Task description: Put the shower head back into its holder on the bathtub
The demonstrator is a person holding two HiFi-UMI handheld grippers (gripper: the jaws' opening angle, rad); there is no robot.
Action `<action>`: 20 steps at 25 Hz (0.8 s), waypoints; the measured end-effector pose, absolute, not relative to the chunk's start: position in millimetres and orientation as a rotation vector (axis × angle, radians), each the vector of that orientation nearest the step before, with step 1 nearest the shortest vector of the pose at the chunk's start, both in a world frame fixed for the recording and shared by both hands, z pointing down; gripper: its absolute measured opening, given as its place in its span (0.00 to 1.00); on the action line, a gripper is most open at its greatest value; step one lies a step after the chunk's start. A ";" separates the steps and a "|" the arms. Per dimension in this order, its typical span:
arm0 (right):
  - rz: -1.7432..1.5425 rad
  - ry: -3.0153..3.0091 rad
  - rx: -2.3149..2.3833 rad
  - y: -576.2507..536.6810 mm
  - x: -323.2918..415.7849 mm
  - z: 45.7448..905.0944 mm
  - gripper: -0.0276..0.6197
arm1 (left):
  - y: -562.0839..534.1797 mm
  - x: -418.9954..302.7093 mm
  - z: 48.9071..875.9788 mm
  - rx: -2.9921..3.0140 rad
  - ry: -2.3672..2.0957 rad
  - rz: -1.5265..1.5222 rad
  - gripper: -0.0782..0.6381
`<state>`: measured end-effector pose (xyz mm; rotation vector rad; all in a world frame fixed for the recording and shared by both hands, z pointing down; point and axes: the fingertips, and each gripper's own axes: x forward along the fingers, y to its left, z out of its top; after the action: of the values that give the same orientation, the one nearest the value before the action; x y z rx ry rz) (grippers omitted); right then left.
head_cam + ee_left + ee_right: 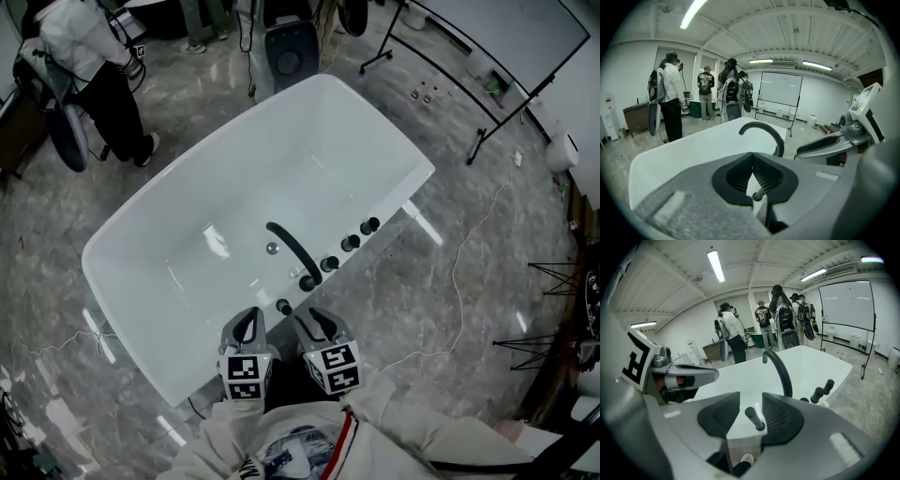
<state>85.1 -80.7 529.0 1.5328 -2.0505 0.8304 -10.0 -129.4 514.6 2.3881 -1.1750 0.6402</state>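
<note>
The white bathtub fills the middle of the head view. The black shower head stands as a short rod in its holder on the tub's near rim. My left gripper and right gripper hover side by side just on my side of it, one on each flank. In the left gripper view the left gripper has its jaws meeting at the tips, holding nothing, and the shower head shows below them. The right gripper shows a gap, with the shower head seen through it, untouched.
A black arched spout and three black knobs stand on the rim to the right of the shower head. Several people stand beyond the tub's far left. A whiteboard stand and a floor cable are on the right.
</note>
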 end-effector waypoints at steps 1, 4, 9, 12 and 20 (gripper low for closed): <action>0.825 -2.057 1.536 -82.3 87.2 521.8 0.27 | -134.2 -6.8 505.4 2.397 -1.182 0.628 0.11; 0.801 -2.079 1.558 -85.6 94.2 499.5 0.24 | -144.8 -0.1 479.7 2.419 -1.205 0.600 0.11; 0.736 -2.105 1.628 -94.8 107.9 465.1 0.12 | -150.6 8.7 447.7 2.499 -1.222 0.571 0.11; 0.710 -2.130 1.653 -100.8 108.8 451.6 0.09 | -147.4 2.4 439.3 2.486 -1.221 0.547 0.11; 0.638 -2.167 1.701 -110.1 95.4 420.3 0.05 | -142.3 -19.4 415.4 2.546 -1.210 0.520 0.11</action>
<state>95.4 -110.1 420.3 1.7010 -2.1673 0.6375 -19.4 -142.3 415.4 2.5458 -1.2101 0.5201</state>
